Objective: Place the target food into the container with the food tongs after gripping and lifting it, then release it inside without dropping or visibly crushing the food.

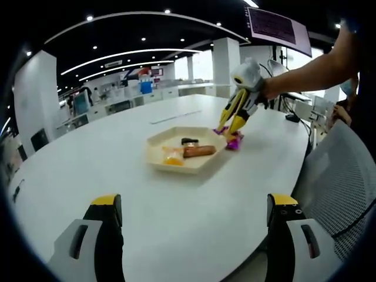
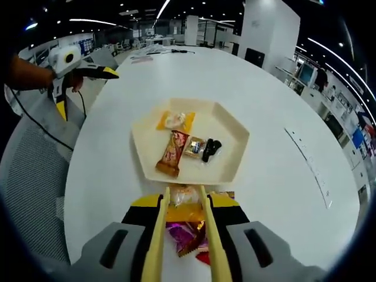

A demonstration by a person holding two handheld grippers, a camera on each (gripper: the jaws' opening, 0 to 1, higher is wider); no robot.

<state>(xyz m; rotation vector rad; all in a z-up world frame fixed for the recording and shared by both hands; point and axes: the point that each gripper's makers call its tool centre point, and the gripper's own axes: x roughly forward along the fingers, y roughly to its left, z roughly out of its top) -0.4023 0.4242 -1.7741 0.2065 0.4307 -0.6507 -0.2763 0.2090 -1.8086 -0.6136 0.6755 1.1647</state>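
My tongs (image 2: 184,226) pinch a pale wrapped snack (image 2: 183,195) at lower centre, just short of the tray (image 2: 235,141). Wrapper writing is unreadable. My right tool (image 2: 185,235) grips the tongs; my left tool (image 1: 194,226) gapes wide over the white surface (image 1: 88,170).

One tray, four wrapped snacks in it, a small heap of more beside it, two grippers.

On the white tabletop (image 2: 282,106) stands one cream hexagonal tray (image 2: 232,155) holding four items: one yellow-orange packet (image 2: 175,121), one long reddish-brown bar (image 2: 171,154), one small gold-wrapped sweet (image 2: 193,147) and one small black piece (image 2: 211,148). Just outside the tray lies one heap of wrappers (image 2: 187,234) in orange, purple and red; how many pieces it holds cannot be counted. There are two grippers: the right gripper (image 2: 185,197) with one pair of yellow tongs (image 2: 211,241), and the left gripper (image 1: 194,214) with two jaws. One mesh chair (image 2: 32,170) stands at the tabletop's edge.
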